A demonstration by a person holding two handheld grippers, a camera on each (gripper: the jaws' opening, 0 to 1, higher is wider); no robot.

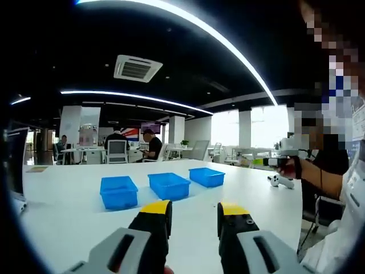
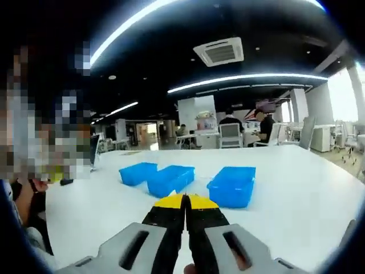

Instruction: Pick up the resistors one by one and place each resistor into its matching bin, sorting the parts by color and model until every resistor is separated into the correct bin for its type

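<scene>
In the left gripper view, the left gripper (image 1: 194,214) is held above the near edge of a large white table (image 1: 68,211), its two yellow-tipped black jaws standing well apart with bare tabletop showing between them and nothing held. Beyond the jaws three blue bins stand in a row on the table: the left blue bin (image 1: 118,192), the middle blue bin (image 1: 169,185) and the right blue bin (image 1: 206,176), each just beside the next without touching. In the right gripper view, the right gripper (image 2: 185,201) hangs over the same table, its jaws brought together so the yellow tips meet along a thin seam, and nothing can be seen gripped between them. The same three bins lie ahead of it from the opposite angle. The bin interiors are seen at too shallow an angle to tell their contents, and no resistors can be made out on the tabletop (parts that small may be beyond what these views resolve). At the right of the left gripper view a person's hand (image 1: 293,166) holds a device above the table, beside a small white object (image 1: 280,181) lying on the surface. In the background, seated people work at desks (image 1: 91,153) under a ceiling air-conditioning vent (image 1: 137,68) and curved light strips (image 1: 188,25).
</scene>
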